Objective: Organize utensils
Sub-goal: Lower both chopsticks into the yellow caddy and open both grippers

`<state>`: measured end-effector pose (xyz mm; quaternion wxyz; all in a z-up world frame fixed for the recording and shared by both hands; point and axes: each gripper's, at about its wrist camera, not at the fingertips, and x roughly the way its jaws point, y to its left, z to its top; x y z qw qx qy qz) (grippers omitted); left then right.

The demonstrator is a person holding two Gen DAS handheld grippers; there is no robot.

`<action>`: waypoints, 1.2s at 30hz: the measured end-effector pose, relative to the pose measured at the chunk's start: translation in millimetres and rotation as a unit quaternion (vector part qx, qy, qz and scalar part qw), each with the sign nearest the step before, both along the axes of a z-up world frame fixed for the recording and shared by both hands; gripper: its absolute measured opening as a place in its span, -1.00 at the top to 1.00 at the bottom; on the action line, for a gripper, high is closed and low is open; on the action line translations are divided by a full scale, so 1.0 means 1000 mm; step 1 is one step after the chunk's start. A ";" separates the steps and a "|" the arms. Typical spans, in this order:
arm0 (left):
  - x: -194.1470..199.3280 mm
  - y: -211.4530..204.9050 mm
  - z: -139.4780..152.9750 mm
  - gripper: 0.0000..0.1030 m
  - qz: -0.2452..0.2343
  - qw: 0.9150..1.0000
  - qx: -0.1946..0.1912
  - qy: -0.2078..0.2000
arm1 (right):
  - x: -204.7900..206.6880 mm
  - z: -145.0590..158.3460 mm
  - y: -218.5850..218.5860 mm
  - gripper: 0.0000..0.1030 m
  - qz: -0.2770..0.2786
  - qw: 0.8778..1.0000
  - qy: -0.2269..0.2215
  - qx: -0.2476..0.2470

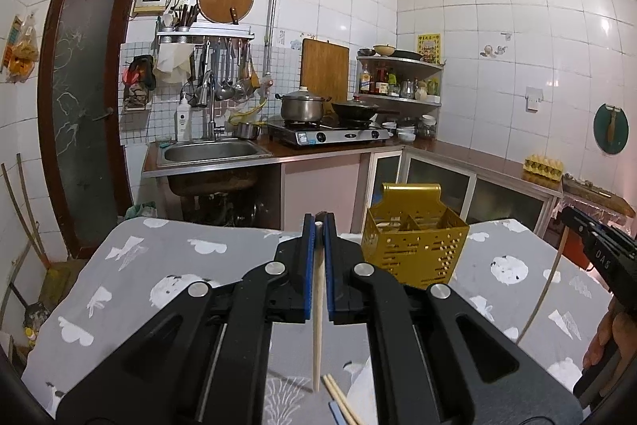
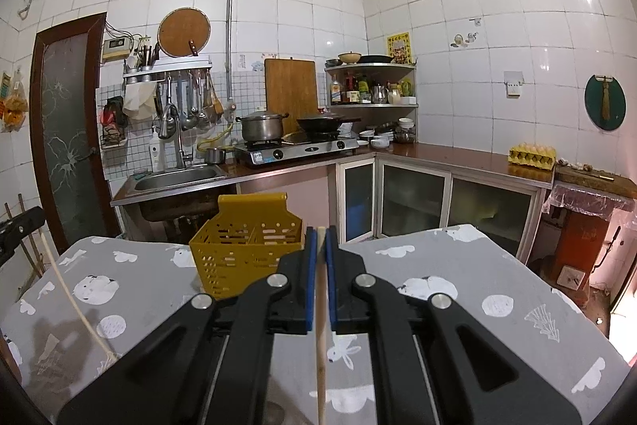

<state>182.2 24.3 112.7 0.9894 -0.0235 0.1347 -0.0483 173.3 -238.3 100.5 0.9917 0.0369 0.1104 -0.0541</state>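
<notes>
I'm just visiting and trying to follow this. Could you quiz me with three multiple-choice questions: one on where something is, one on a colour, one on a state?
1. Where does the utensil holder stand?
A. in the sink
B. on the grey patterned tablecloth
C. on the stove

2. What colour is the holder?
A. yellow-gold
B. red
C. white

3. What is the left hand-held gripper doing?
A. open, holding nothing
B. shut on a chopstick
C. gripping a spoon

Answers: 1 B, it sits on the cloth; 2 A, perforated golden walls; 3 B, the blue pads clamp the pale stick.
</notes>
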 end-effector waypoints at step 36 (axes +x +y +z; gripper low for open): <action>0.115 -0.072 0.116 0.94 -0.050 0.994 -0.048 -0.088 | 0.106 0.125 0.001 0.90 0.026 0.995 -0.099 0.014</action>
